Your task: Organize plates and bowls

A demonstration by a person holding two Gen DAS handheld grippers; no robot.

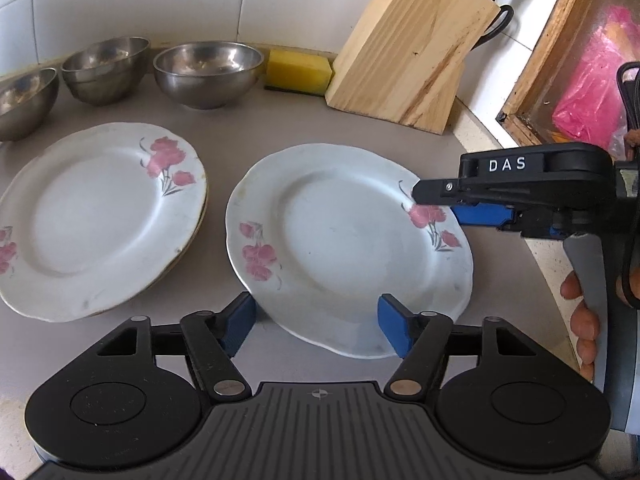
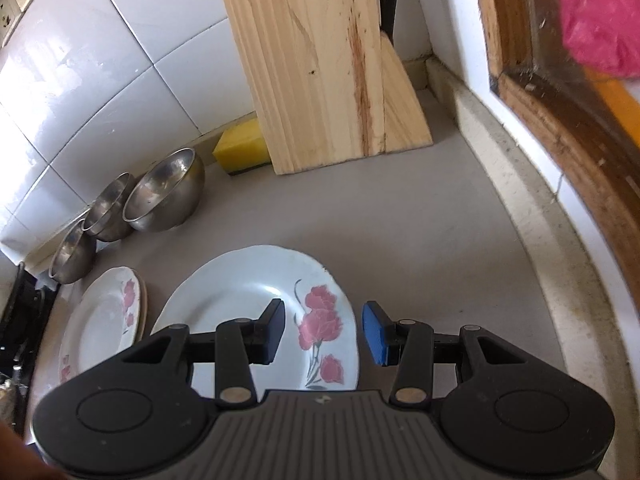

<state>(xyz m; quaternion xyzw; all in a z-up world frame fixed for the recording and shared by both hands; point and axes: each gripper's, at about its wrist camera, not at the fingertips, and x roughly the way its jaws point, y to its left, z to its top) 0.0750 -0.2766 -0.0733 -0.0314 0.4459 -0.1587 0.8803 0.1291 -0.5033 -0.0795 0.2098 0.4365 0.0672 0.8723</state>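
Observation:
A white plate with pink flowers [image 1: 348,248] lies on the grey counter in front of me. My left gripper [image 1: 316,324] is open, its blue pads standing either side of the plate's near rim without pressing on it. My right gripper [image 1: 444,206] comes in from the right and straddles the plate's right rim. In the right wrist view this plate [image 2: 240,304] shows its flowered rim between the fingers of the right gripper [image 2: 324,336], with a clear gap. To the left rests a stack of matching plates [image 1: 96,220] [image 2: 104,320]. Three steel bowls [image 1: 208,72] [image 2: 164,192] line the back wall.
A wooden knife block [image 1: 412,52] [image 2: 320,64] stands at the back right with a yellow sponge [image 1: 298,72] beside it. The counter's raised edge [image 2: 520,208] and a wooden frame run along the right. A person's fingers [image 1: 580,308] hold the right gripper's handle.

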